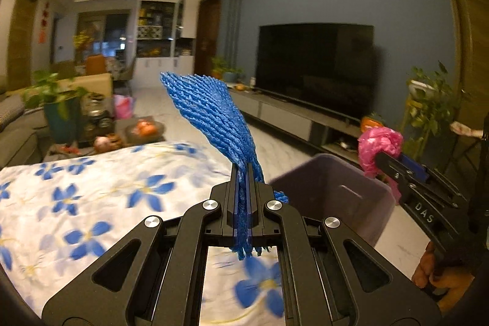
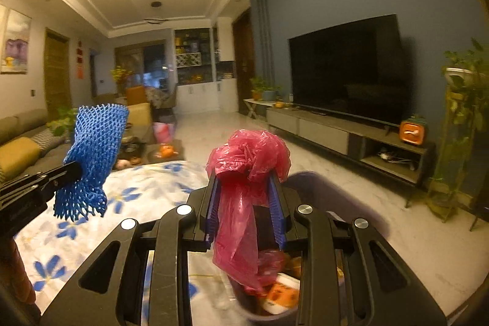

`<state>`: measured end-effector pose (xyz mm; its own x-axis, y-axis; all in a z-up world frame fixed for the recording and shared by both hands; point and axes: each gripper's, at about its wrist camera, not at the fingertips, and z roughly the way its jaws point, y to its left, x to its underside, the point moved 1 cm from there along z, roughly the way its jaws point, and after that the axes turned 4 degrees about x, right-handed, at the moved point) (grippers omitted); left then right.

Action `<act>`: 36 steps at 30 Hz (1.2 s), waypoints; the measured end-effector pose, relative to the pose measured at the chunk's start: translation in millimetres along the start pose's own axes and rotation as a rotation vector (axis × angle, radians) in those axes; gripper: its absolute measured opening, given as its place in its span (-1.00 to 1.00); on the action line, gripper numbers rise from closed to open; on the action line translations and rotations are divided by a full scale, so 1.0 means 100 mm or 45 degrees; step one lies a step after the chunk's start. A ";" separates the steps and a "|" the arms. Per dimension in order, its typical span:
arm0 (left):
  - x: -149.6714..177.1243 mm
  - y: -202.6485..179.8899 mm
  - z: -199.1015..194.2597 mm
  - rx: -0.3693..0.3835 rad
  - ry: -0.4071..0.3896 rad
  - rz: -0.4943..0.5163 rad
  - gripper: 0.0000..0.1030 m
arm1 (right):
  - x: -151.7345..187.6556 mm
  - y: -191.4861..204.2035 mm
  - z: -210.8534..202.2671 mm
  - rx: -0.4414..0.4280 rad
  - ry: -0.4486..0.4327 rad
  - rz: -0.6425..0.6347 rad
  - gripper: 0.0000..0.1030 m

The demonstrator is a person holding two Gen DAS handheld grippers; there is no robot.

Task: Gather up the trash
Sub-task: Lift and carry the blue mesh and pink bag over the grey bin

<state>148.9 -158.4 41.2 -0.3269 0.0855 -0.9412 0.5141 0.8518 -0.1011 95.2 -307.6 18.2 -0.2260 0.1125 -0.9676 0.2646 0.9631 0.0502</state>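
Observation:
My left gripper (image 1: pixel 243 170) is shut on a blue foam net sleeve (image 1: pixel 211 115), which sticks up above the flowered tablecloth (image 1: pixel 91 197). The net also shows in the right wrist view (image 2: pixel 94 155), held by the left gripper (image 2: pixel 73 170). My right gripper (image 2: pixel 246 182) holds a crumpled pink plastic bag (image 2: pixel 244 173) between its fingers, above the dark purple trash bin (image 2: pixel 336 203), which holds orange and white wrappers. In the left wrist view the pink bag (image 1: pixel 379 142) and right gripper (image 1: pixel 382 156) hang over the bin (image 1: pixel 330 191).
A large TV (image 1: pixel 314 63) stands on a low cabinet (image 1: pixel 290 115) against the blue wall. A sofa (image 2: pixel 24 142), potted plants (image 1: pixel 58 109) and a low table with fruit (image 1: pixel 143 130) lie behind the cloth-covered table. A plant stand (image 2: pixel 458 127) is at the right.

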 end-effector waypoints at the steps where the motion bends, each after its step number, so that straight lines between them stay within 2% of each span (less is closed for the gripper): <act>1: 0.01 -0.06 0.06 0.014 0.008 0.006 -0.95 | 0.01 -0.04 0.02 0.017 0.007 0.002 -0.41; 7: 0.08 -0.37 0.45 0.093 0.081 0.031 -0.95 | 0.08 -0.25 0.11 0.090 0.040 0.019 -0.41; 14: 0.16 -0.50 0.75 0.140 0.130 0.047 -0.95 | 0.11 -0.39 0.18 0.122 0.046 0.032 -0.40; 22: 0.22 -0.57 0.89 0.168 0.155 0.053 -0.95 | 0.13 -0.51 0.27 0.117 0.054 0.052 -0.39; 36: 0.30 -0.72 1.08 0.240 0.181 0.063 -0.94 | 0.16 -0.49 0.30 0.107 0.061 0.074 -0.37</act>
<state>188.2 -272.8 -14.7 -0.3995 0.2079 -0.8928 0.6665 0.7346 -0.1272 106.8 -360.2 -7.1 -0.2522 0.1812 -0.9506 0.3561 0.9308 0.0830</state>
